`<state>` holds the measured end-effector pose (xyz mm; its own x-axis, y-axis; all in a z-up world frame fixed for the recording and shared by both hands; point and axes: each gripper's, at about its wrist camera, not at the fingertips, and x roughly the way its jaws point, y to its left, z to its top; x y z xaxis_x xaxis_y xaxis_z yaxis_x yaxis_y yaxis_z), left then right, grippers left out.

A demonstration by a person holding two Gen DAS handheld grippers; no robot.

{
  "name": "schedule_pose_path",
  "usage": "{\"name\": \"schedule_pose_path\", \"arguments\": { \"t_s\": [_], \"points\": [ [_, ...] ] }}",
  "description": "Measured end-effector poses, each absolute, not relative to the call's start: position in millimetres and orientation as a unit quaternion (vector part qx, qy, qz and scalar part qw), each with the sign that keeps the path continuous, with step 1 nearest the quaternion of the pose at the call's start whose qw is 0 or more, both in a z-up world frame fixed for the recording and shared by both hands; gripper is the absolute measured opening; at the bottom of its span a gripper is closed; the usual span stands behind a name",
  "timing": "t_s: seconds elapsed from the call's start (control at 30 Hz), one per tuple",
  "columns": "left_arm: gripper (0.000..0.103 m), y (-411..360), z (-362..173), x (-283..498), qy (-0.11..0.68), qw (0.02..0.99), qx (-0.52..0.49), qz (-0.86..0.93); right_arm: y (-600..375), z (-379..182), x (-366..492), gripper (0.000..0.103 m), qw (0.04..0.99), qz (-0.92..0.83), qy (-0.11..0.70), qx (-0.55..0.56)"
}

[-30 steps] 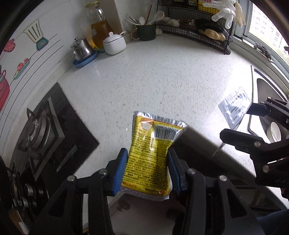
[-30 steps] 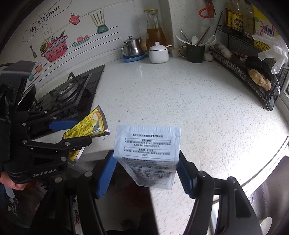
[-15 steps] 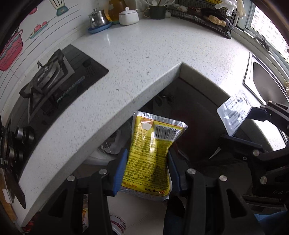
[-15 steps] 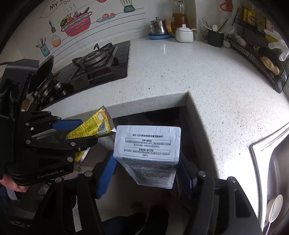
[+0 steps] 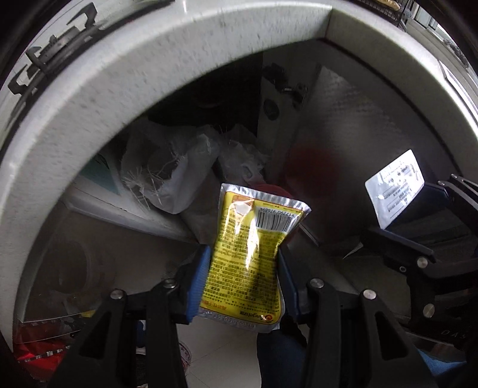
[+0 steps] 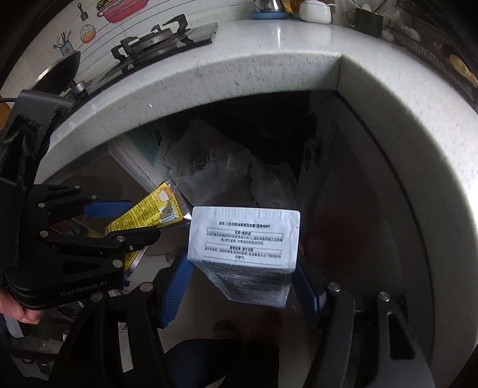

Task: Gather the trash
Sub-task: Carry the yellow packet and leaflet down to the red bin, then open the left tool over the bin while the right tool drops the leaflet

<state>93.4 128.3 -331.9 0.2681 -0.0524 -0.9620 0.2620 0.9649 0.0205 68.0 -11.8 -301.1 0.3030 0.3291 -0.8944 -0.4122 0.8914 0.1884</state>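
Below the desk [image 6: 269,56] edge, each hand-held gripper clamps a wrapper by its sides, left [image 5: 243,268] the yellow packet [image 5: 251,262], right [image 6: 242,286] the white sachet [image 6: 243,238], probably for binning.

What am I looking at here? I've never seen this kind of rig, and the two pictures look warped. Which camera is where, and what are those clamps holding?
There is no robot: a person carries a two-finger clamp in each hand, each with a wide-angle camera looking along its fingers, which bends the edges. One picture is from the left clamp, the other from the right. The left gripper is shut on a yellow sachet; the right gripper is shut on a white sachet. Each shows in the other's picture. Both point down below the speckled countertop, toward crumpled plastic bags in the dark space underneath. On the countertop sit a gas stove and a white lidded pot.
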Motion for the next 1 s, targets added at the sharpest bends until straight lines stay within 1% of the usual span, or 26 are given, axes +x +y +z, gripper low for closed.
{"name": "schedule_pose_path", "arguments": {
  "t_s": [0.13,0.27,0.37,0.6,0.7,0.77,0.83,0.87,1.0],
  "points": [
    [0.043,119,-383,107,0.596,0.787,0.109,-0.113,-18,-350,72,0.063,0.802,0.208,0.559,-0.039],
    [0.043,110,-423,128,0.59,0.789,0.117,-0.126,-29,-390,81,0.063,0.802,0.187,0.566,-0.035],
    [0.044,103,-442,140,0.586,0.79,0.11,-0.139,-34,-408,84,0.063,0.804,0.174,0.568,-0.032],
    [0.045,79,-474,170,0.575,0.79,0.133,-0.167,-48,-441,98,0.063,0.808,0.146,0.571,-0.017],
    [0.053,70,-484,180,0.585,0.781,0.139,-0.171,-54,-448,100,0.063,0.81,0.14,0.569,-0.016],
    [0.073,65,-489,183,0.582,0.781,0.154,-0.167,-57,-454,104,0.063,0.81,0.138,0.57,-0.012],
    [0.08,60,-492,184,0.581,0.781,0.16,-0.166,-61,-458,105,0.063,0.809,0.134,0.573,-0.008],
    [0.082,60,-492,184,0.582,0.78,0.158,-0.167,-63,-460,107,0.063,0.808,0.132,0.574,-0.008],
    [0.083,62,-498,185,0.589,0.778,0.153,-0.159,-65,-457,108,0.063,0.805,0.132,0.578,-0.009]
  ]
}}
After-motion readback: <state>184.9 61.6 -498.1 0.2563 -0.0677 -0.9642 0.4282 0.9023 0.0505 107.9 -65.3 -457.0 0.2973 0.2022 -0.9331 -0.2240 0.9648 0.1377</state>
